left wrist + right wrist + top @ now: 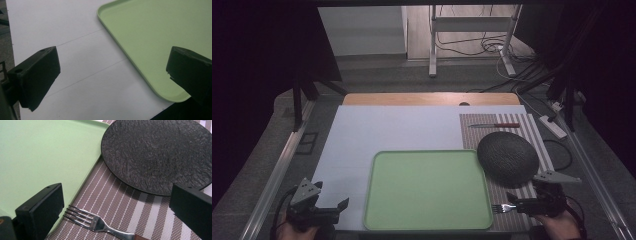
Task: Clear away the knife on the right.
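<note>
We have the right gripper (512,206) low at the near right corner of the table, its jaws spread wide and pinching nothing, and between them in the right gripper view lies a fork (100,225). The fork rests flat on the striped placemat (532,131), tines pointing left toward the green tray (427,190) and stopping just short of its right rim; we can make out a brownish handle (141,237) at the bottom edge of that view, but not whether the jaws touch it. Just beyond the fork sits a dark textured plate (508,157), round and matte, on the same placemat, its left edge close beside the tray's far right corner. Farther off, near the far end of the placemat, a knife (494,125) with a red handle lies crosswise. On the other side, our left gripper (339,207) hovers at the near left over the white tabletop (377,130), jaws also wide apart with nothing between them, the tray's near left corner (172,96) showing just beside its right jaw.
</note>
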A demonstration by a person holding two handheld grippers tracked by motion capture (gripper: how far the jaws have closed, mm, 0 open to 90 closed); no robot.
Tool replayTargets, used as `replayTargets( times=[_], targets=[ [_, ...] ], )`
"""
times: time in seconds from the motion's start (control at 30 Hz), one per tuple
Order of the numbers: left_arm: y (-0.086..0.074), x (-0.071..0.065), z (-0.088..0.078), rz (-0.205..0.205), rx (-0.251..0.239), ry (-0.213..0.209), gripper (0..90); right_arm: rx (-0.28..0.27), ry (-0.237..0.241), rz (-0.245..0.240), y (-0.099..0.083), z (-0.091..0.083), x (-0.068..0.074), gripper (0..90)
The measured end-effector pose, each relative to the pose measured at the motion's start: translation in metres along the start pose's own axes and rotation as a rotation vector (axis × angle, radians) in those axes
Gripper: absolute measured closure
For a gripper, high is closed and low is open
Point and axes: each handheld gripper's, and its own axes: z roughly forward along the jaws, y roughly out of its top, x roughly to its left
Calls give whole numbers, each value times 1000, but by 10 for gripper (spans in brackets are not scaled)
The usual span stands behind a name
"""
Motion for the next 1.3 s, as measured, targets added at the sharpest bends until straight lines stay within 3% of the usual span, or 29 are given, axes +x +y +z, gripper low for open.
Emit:
replayTargets(
  times=[0.23, 0.73, 0.97, 1.1, 1.3],
  targets=[
    [0, 2, 0, -18, 4, 0, 1, 9, 5, -14, 1, 1, 1, 0],
    [0, 2, 0, -17, 5, -11, 2, 32, 11, -32, 1, 4, 3, 0],
    [-1, 4, -2, -30, -15, -15, 2, 25, 26, -9, 2, 3, 0, 0],
    [-2, 4, -4, -28, -18, 3, 0, 26, 43, -1, 3, 4, -1, 0],
    [-1, 4, -2, -24, -9, -2, 0, 8, 46, -16, 8, 4, 1, 0]
  ],
)
